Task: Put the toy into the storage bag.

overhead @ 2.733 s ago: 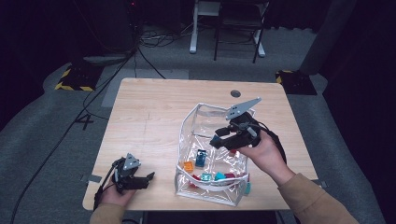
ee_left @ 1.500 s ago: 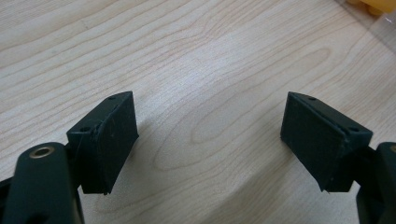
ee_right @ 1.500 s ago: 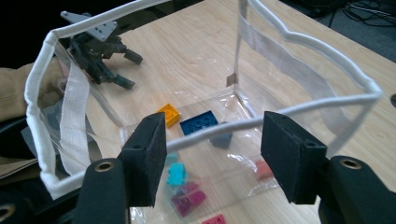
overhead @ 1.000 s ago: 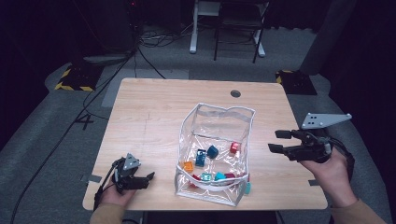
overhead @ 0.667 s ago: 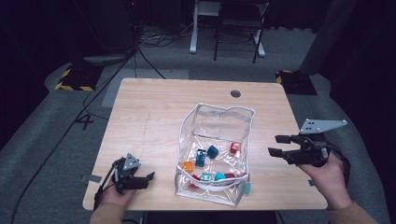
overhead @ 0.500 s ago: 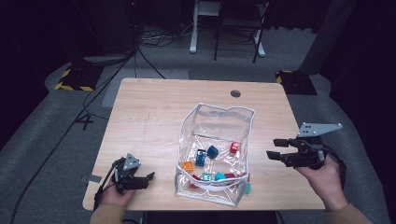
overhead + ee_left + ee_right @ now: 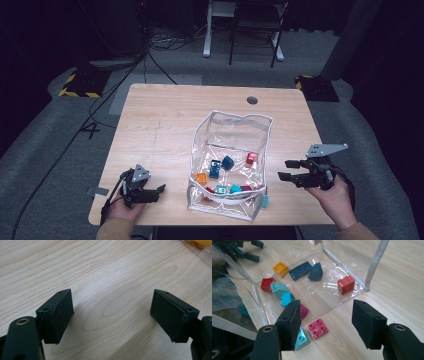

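Bricks are lying in and around the clear plastic bag [image 7: 240,150] in the middle of the wooden table [image 7: 165,125], and I am holding my right gripper [image 7: 289,170] just to the bag's right, jaws pointing at it and standing wide apart with nothing between them. Along my right gripper's jaws I am looking at a pink flat brick [image 7: 318,328] and a light teal sloped brick [image 7: 301,338] lying on bare wood just outside the bag's open mouth, close under my jaw tips. A magenta brick [image 7: 304,311] is sitting beside them at the bag's edge.

Inside the bag, a red brick [image 7: 346,284] is resting near the seam at the corner. A dark blue flat brick [image 7: 299,270] and a dark blue block [image 7: 316,272] are touching each other further in, with an orange brick [image 7: 280,268] just beyond them. Another red brick [image 7: 267,284] and a teal brick [image 7: 278,289] are lying side by side nearer the other wall.

My left gripper [image 7: 150,192] is resting near the table's front left corner, well apart from the bag. Its jaws are spread wide over bare wood, gripping nothing.
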Motion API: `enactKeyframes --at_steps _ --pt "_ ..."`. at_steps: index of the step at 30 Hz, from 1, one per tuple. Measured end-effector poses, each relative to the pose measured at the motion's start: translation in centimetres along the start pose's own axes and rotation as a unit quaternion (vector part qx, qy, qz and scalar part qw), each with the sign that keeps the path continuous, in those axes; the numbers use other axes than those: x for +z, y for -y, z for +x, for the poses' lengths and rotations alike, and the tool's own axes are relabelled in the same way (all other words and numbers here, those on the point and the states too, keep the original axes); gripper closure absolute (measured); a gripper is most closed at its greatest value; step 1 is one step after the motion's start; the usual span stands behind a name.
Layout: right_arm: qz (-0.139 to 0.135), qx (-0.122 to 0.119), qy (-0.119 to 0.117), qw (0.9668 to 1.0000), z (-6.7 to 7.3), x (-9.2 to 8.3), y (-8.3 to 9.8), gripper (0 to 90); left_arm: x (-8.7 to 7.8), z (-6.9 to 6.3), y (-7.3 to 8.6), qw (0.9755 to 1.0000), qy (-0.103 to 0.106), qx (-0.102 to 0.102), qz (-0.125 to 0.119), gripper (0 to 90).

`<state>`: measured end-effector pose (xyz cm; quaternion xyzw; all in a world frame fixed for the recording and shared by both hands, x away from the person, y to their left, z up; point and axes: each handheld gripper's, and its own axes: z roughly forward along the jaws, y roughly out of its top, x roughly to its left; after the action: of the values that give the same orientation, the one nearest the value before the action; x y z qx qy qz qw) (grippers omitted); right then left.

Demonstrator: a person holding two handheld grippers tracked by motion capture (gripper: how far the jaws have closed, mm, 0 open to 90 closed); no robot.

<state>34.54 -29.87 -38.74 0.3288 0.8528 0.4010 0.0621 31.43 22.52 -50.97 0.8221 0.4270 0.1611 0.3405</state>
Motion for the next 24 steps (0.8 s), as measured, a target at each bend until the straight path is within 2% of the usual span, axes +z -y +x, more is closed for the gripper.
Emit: enactKeyframes --at_steps 6,11,17,24 --pt "0.013 0.007 -0.010 0.9998 -0.1 1.7 1.0 41.0 0.0 0.0 0.0 1.0000 0.000 0.000 0.000 19.1" --pt "0.026 0.000 -0.017 0.9995 0.3 3.3 1.8 40.7 0.0 0.0 0.0 1.0000 0.000 0.000 0.000 19.1" --pt "0.049 -0.007 -0.017 0.9986 0.8 5.1 2.6 40.5 0.0 0.0 0.0 1.0000 0.000 0.000 0.000 19.1" --pt "0.061 -0.003 -0.012 0.9981 0.2 6.7 3.3 41.0 0.0 0.0 0.0 1.0000 0.000 0.000 0.000 19.0"
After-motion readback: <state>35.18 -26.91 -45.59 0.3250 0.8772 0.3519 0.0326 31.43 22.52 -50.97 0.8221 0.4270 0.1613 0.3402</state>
